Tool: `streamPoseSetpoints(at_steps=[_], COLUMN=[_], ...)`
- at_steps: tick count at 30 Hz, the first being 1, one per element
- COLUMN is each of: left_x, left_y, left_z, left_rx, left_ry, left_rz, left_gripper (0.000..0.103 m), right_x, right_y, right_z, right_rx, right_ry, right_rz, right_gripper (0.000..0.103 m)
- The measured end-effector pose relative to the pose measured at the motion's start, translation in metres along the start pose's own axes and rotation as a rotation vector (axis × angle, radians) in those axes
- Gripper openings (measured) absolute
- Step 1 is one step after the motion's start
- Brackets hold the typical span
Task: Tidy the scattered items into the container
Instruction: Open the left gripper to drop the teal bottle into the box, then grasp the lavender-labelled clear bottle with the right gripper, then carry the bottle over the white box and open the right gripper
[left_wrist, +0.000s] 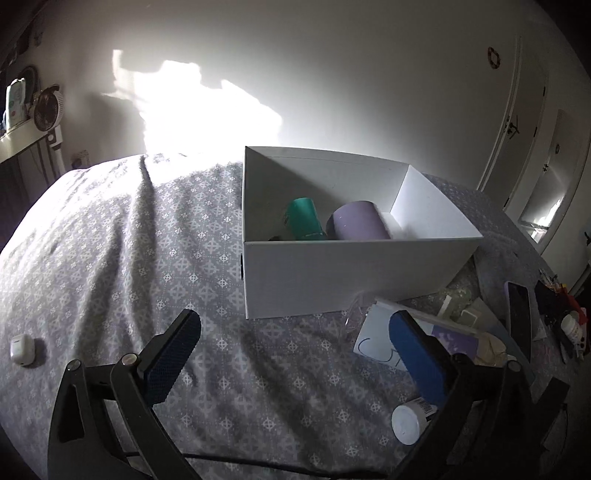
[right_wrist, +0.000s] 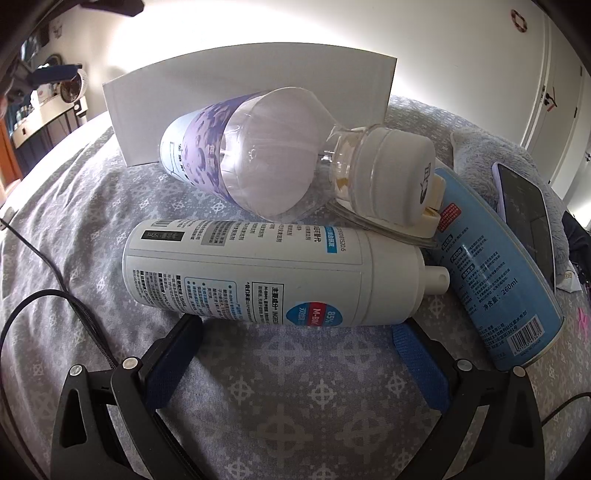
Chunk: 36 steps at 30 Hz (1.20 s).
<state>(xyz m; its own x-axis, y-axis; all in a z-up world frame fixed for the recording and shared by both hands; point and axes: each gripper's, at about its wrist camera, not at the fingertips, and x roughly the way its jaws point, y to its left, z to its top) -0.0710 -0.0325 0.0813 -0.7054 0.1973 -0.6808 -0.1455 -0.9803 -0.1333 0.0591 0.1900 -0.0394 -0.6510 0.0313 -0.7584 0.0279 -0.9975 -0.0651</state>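
Note:
A white cardboard box (left_wrist: 314, 280) stands on a grey patterned bedspread; inside lie a teal cylinder (left_wrist: 304, 219) and a lilac cylinder (left_wrist: 360, 221). My left gripper (left_wrist: 295, 354) is open and empty, hovering in front of the box. In the right wrist view, my right gripper (right_wrist: 295, 345) is open, low over the bedspread, its fingertips just short of a white foam pump bottle (right_wrist: 273, 269) lying on its side. Behind that lie a clear bottle with a purple label (right_wrist: 255, 155) and a blue spray can (right_wrist: 498, 291). The box (right_wrist: 184, 96) stands behind them.
A white-capped bottle (left_wrist: 408, 422), papers (left_wrist: 380, 332), a phone (left_wrist: 519, 317) and small items lie right of the left gripper. A small white case (left_wrist: 22, 349) lies far left. A black cable (right_wrist: 55, 295) crosses the bedspread. A phone (right_wrist: 528, 221) lies on a grey fleece. Wardrobe doors at right.

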Motion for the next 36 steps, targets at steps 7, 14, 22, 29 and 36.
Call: streamPoseSetpoints(at_steps=[7, 14, 22, 29, 36], left_x=[0.031, 0.036, 0.034, 0.035, 0.036], left_y=[0.047, 0.037, 0.036, 0.036, 0.034], left_z=[-0.084, -0.084, -0.087, -0.085, -0.085], left_rx=[-0.105, -0.064, -0.065, -0.058, -0.053], left_ry=[0.177, 0.122, 0.111, 0.109, 0.109], left_rz=[0.164, 0.216, 0.212, 0.219, 0.226], left_gripper=[0.102, 0.103, 0.103, 0.103, 0.103], right_x=[-0.019, -0.061, -0.029, 0.042, 0.046], right_y=[0.003, 0.032, 0.101, 0.093, 0.082], right_z=[-0.01, 0.017, 0.084, 0.099, 0.103], right_rx=[-0.018, -0.217, -0.597, -0.591, -0.584], right_ry=[0.084, -0.073, -0.041, 0.171, 0.164], right_rz=[-0.005, -0.118, -0.323, -0.367, -0.396], right_gripper=[0.103, 0.103, 0.103, 0.103, 0.081])
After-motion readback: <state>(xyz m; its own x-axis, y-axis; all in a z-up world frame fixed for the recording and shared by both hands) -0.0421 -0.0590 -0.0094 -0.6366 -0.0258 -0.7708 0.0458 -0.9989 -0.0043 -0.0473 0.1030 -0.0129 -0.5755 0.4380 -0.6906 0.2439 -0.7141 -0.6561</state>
